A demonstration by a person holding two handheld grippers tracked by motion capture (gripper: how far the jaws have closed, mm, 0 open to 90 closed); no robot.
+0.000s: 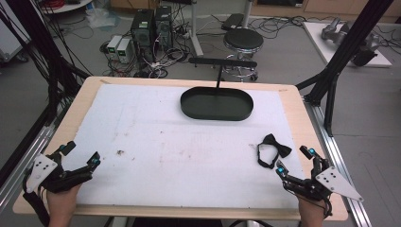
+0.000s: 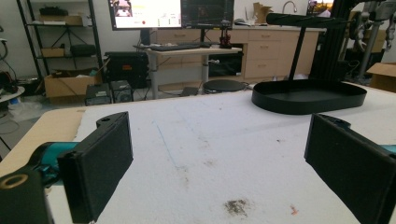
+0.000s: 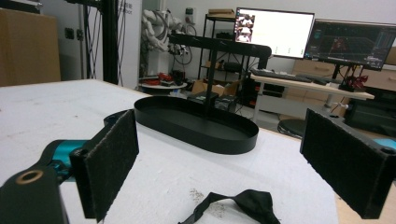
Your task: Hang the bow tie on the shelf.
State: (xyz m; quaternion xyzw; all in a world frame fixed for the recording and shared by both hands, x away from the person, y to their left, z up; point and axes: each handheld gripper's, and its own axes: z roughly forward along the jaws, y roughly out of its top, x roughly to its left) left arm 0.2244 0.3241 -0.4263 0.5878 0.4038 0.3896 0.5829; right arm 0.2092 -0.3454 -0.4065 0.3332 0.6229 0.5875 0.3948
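Left tool (image 1: 81, 154) sits at the near left corner of the counter (image 1: 61, 127), jaws wide, nothing between them; in the left gripper view both pads (image 2: 100, 163) frame bare white mat (image 2: 201, 140) with a few dirt specks, so this side looks idle for now. Mid-counter, toward the far edge, is the black oval tray (image 1: 216, 104) with a T-shaped stand (image 1: 222, 64) rising from its back; tray looks empty. Right of centre, near the front, lies the bow tie (image 1: 273, 149), flat on the mat, strap looped out to its left, well apart from the tray. Right tool (image 1: 295, 159) is just beside it on the near right, jaws wide, empty, not touching; the right gripper view has the bow tie (image 3: 243, 205) low between the pads (image 3: 109, 163), tray (image 3: 196, 123) beyond. Likely step: right tool picks up the bow tie, probably for the tray or stand. To do it well: tip the jaws down, come in low, straddle the knot in the middle rather than a wing or the thin strap, since cloth is limp and a wing grab would fold and slip. Press lightly to the mat before closing so the pads catch the fabric. Lift straight, watch that the strap loop doesn't drag or snag. Keep the left tool out of the way.
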